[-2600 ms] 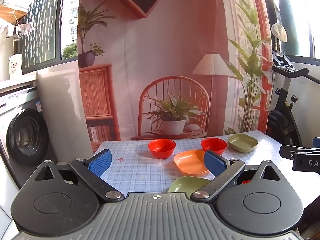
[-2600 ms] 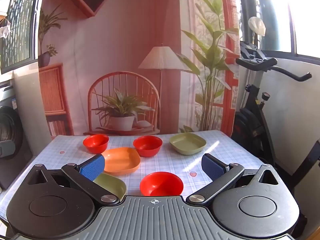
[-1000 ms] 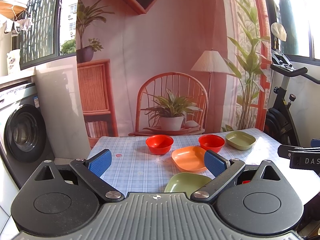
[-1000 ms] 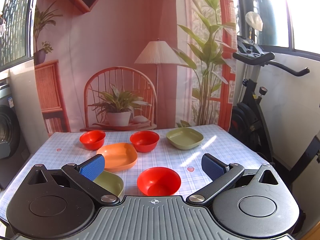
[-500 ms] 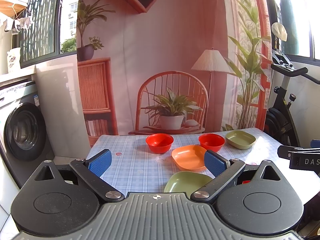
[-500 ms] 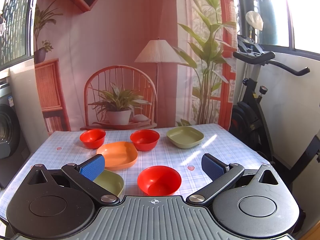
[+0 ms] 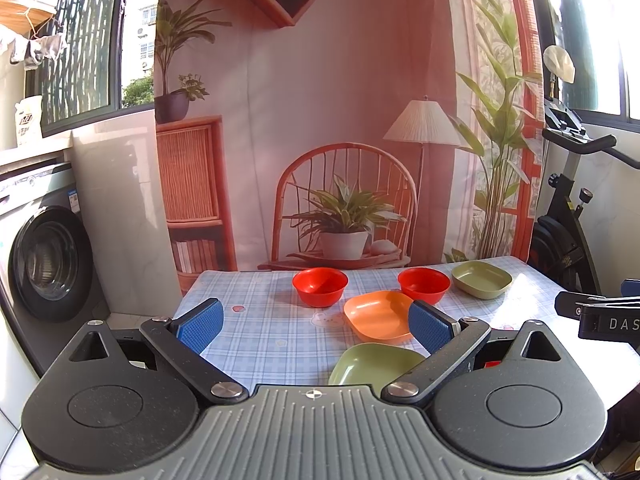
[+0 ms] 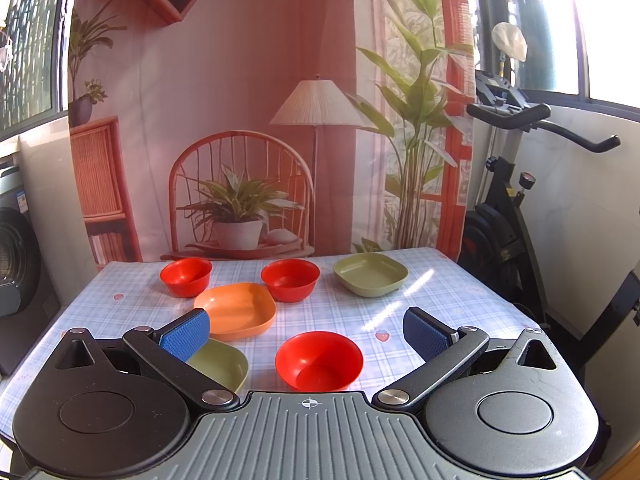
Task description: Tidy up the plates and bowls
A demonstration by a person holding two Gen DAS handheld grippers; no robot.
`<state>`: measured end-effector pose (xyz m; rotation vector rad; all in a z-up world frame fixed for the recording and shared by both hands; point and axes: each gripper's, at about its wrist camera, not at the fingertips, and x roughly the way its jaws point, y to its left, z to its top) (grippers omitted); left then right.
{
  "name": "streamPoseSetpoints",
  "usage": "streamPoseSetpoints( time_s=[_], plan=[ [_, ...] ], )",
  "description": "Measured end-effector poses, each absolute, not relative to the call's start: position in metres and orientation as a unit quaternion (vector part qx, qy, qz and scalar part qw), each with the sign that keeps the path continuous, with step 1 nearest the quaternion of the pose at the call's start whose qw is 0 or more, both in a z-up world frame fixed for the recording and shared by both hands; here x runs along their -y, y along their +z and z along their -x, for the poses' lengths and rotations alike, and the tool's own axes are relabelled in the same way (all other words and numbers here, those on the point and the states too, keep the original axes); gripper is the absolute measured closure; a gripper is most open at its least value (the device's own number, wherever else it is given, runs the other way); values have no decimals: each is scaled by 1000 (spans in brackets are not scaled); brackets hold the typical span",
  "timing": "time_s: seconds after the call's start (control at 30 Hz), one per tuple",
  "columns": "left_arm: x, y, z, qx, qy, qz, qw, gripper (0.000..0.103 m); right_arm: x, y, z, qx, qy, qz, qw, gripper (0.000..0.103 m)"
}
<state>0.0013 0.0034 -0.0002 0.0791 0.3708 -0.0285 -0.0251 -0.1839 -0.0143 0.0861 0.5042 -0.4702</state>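
While I hold both tools above the near edge, the table (image 8: 440,296) with its blue checked cloth fills most of my view, set against a printed backdrop (image 8: 248,80) with an exercise bike (image 8: 508,208) to the right and a washing machine (image 7: 44,260) to the left. My left gripper (image 7: 316,322) has its jaws spread wide and holds nothing; my right gripper (image 8: 306,330) is equally wide and empty. On the cloth, an orange plate (image 8: 238,312) sits mid-table, a green plate (image 8: 370,272) lies far right, and another green plate (image 8: 222,364) lies near me, partly behind a blue pad. Two red bowls (image 8: 186,276) (image 8: 290,279) stand at the back, either side of the orange plate. A third red bowl (image 8: 319,360) sits nearest, between my right gripper's fingers but untouched.
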Motion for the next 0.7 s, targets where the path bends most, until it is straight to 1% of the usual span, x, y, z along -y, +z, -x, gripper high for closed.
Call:
streamPoseSetpoints(
  time_s=[0.37,0.53,0.7],
  plan=[
    [-2,0,0,-182,-12,-44,982,3,184,-15,25,-248,-230,-42,940,0],
    [-3,0,-2,-185,-8,-45,982,3,188,-29,29,-250,-222,-56,941,0],
    [-7,7,-14,-171,-1,-55,984,3,204,-22,21,-226,-215,-67,948,0]
  ],
)
